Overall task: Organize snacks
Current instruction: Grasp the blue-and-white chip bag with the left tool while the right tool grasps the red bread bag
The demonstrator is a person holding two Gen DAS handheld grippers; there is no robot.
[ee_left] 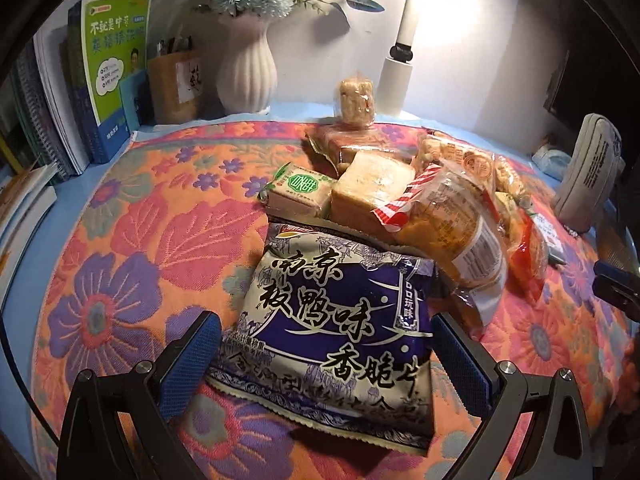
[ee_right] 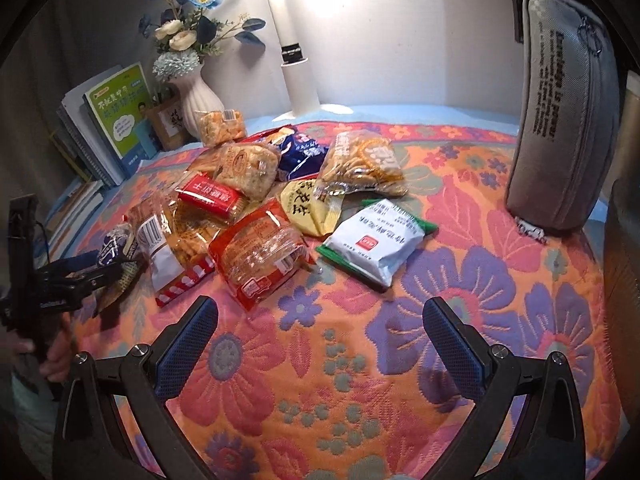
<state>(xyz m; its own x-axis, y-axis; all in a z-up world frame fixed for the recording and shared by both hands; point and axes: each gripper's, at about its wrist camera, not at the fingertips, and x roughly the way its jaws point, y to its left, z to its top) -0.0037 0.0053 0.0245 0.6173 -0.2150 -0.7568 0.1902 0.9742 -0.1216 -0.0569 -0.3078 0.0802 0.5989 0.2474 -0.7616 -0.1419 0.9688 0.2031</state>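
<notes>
Straddling the purple crisp packet (ee_left: 336,344), our left gripper (ee_left: 326,356) has its blue pads (ee_left: 192,354) spread wide on either side, neither one clearly pressing the foil yet. The packet lies flat on the floral cloth (ee_left: 132,240), its far edge tucked against the heap: a green-labelled biscuit pack (ee_left: 298,194), a wrapped cake slice (ee_left: 370,188) and a bread bag with red-striped trim (ee_left: 452,232).

Our right gripper (ee_right: 320,344) is likewise spread, with only cloth between its fingers; the white-and-green packet (ee_right: 374,242) and the red-wrapped pastry (ee_right: 260,254) lie just ahead of it.

We judge the main risk is the puffy packet: closing hard could crush the crisps, while a light pinch on slick foil could let it slip, and lifting may drag the bread bag resting near its corner.

Both tools are held low, angled down toward the cloth. The left one shows at the left edge of the right view, near the heap.
</notes>
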